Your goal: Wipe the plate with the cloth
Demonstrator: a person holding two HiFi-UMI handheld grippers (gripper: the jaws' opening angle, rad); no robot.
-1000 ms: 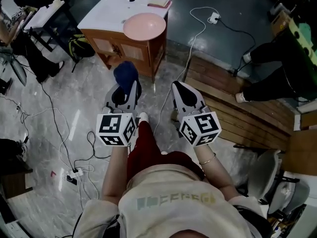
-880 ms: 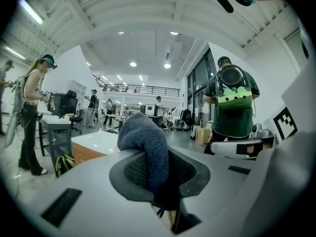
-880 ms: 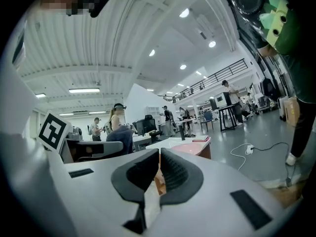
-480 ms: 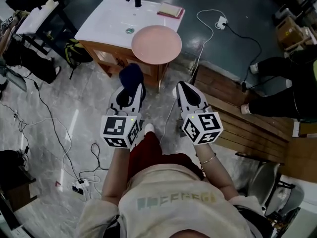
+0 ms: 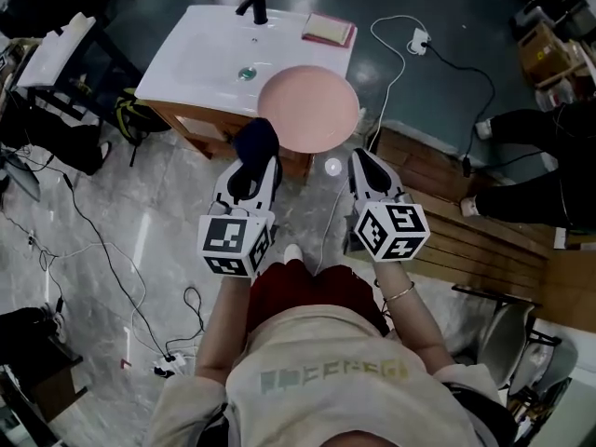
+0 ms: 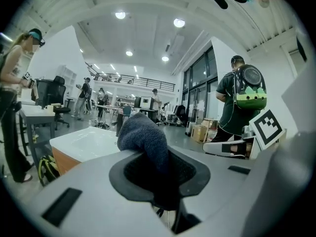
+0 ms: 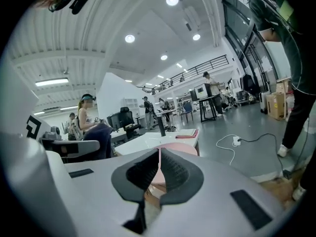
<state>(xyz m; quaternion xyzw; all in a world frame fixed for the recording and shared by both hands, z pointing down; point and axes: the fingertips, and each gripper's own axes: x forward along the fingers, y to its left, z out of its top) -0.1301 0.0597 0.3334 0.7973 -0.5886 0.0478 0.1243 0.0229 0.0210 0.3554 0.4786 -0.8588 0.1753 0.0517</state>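
A round pink plate [image 5: 307, 108] lies flat at the front right corner of a white sink counter [image 5: 205, 49], and the right gripper view shows the plate [image 7: 180, 147] just past the jaws. My left gripper [image 5: 253, 164] is shut on a dark blue cloth [image 5: 256, 138], which bulges up out of its jaws [image 6: 143, 137] near the plate's left rim. My right gripper [image 5: 361, 159] is shut with nothing in it, its tip just below the plate's right rim. Neither gripper touches the plate.
The counter carries a black faucet [image 5: 256, 7], a drain [image 5: 247, 73] and a pink notebook [image 5: 328, 29]. Cables and a power strip [image 5: 417, 37] lie on the floor. Wooden planks [image 5: 466, 212] and a person's legs [image 5: 521, 170] are at the right. Several people stand farther off.
Both grippers have come forward together toward the counter. The plate now sits close in front of their tips. The cloth stays in the left gripper.
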